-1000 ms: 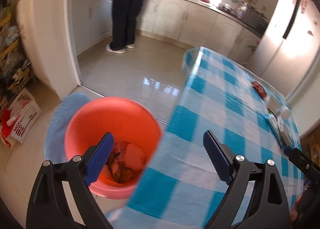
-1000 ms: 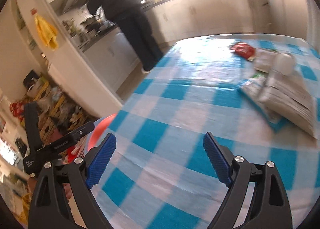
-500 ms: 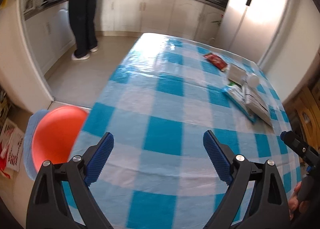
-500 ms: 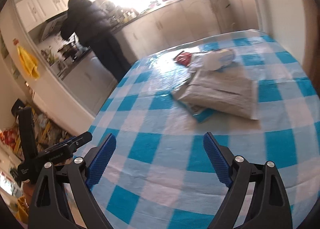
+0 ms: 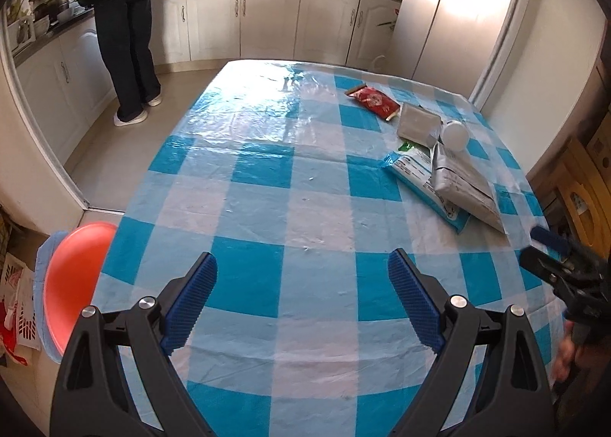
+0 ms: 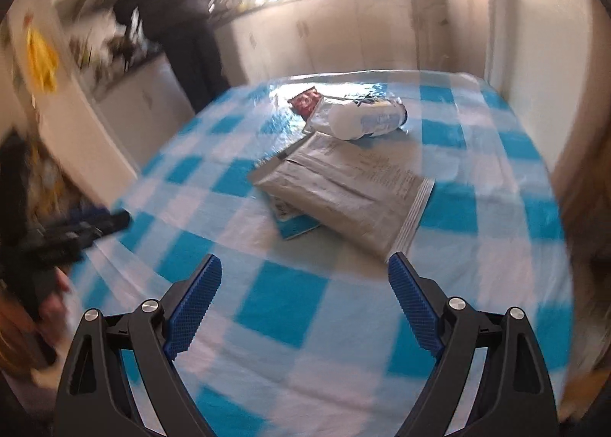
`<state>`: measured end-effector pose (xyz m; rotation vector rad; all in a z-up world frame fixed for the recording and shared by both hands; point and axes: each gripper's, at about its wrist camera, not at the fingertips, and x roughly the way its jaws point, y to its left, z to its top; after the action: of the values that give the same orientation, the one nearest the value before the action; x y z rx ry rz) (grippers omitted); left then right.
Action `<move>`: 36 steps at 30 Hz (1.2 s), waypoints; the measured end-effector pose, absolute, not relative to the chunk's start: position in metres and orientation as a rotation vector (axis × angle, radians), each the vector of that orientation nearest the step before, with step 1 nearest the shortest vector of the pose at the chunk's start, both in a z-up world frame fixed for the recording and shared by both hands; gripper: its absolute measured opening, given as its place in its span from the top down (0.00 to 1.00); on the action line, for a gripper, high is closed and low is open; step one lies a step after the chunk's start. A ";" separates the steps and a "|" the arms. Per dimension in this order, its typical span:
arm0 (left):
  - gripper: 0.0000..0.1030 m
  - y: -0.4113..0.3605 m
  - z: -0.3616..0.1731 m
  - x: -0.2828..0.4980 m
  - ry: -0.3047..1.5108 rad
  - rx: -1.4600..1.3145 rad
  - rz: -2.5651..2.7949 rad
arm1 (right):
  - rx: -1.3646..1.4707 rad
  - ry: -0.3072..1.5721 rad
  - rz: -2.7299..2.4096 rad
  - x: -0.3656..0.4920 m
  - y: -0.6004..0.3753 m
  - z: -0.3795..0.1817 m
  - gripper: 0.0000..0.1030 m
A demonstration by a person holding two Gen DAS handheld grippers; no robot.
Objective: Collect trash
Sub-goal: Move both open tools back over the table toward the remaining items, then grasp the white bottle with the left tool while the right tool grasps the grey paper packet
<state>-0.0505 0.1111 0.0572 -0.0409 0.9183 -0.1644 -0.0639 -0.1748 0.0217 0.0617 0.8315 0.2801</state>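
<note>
Trash sits in one cluster at the far right of the surface (image 5: 267, 207): a grey pouch (image 6: 343, 192) lying over a blue-edged packet (image 5: 420, 177), a white bottle (image 6: 366, 118) on its side just beyond, a small grey box (image 5: 416, 123) beside it, and a red wrapper (image 5: 372, 101) farthest out. All of it lies untouched on the checked cloth.

Step in hand, as I judge it: the approach for a pick; nothing is gripped. The red bin (image 5: 72, 284) stands on the floor off the near left corner, well apart from the cluster.

Next move: bring your right gripper (image 6: 305, 284) forward to the grey pouch, the nearest piece, its near corner just ahead of the right-hand pad. It lies flat, so come in low at an edge and pinch the sealed end rather than the middle. Expect the packet beneath to shift.

Jaws: your right set stands wide with nothing between the pads. Your left gripper (image 5: 301, 284) is the same, wide and empty over bare cloth, far from any trash.

A person (image 5: 122, 16) stands at the kitchen counter beyond, clear of your work.
</note>
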 end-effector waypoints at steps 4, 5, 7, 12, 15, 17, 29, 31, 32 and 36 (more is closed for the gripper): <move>0.11 0.107 0.056 -0.046 0.924 -0.040 -0.172 | -0.072 0.880 0.320 -0.029 -0.178 0.011 0.14; 0.11 0.106 0.055 -0.045 0.925 -0.039 -0.172 | -0.107 0.886 0.327 -0.023 -0.178 0.009 0.14; 0.11 0.106 0.054 -0.042 0.928 -0.041 -0.172 | -0.170 0.904 0.349 -0.009 -0.175 0.004 0.14; 0.11 0.104 0.050 -0.033 0.937 -0.038 -0.168 | -0.305 0.928 0.432 0.016 -0.172 -0.006 0.14; 0.11 0.104 0.047 -0.028 0.947 -0.040 -0.169 | -0.308 0.954 0.511 0.029 -0.175 -0.009 0.14; 0.11 0.103 0.046 -0.024 0.947 -0.044 -0.167 | -0.327 0.946 0.529 0.038 -0.177 -0.009 0.13; 0.11 0.091 0.045 -0.005 0.935 -0.059 -0.187 | -0.366 0.934 0.652 0.057 -0.172 -0.012 0.05; 0.11 0.089 0.045 -0.003 0.932 -0.060 -0.191 | -0.372 0.922 0.644 0.056 -0.171 -0.013 0.07; 0.11 0.089 0.045 -0.002 0.931 -0.060 -0.191 | -0.382 0.915 0.635 0.054 -0.171 -0.014 0.08; 0.11 0.088 0.044 0.002 0.932 -0.074 -0.193 | -0.380 0.899 0.616 0.050 -0.173 -0.014 0.16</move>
<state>0.0019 0.0878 0.0436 -0.0744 0.9320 -0.1925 0.0497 -0.1730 -0.0138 -0.3803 0.8986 0.6156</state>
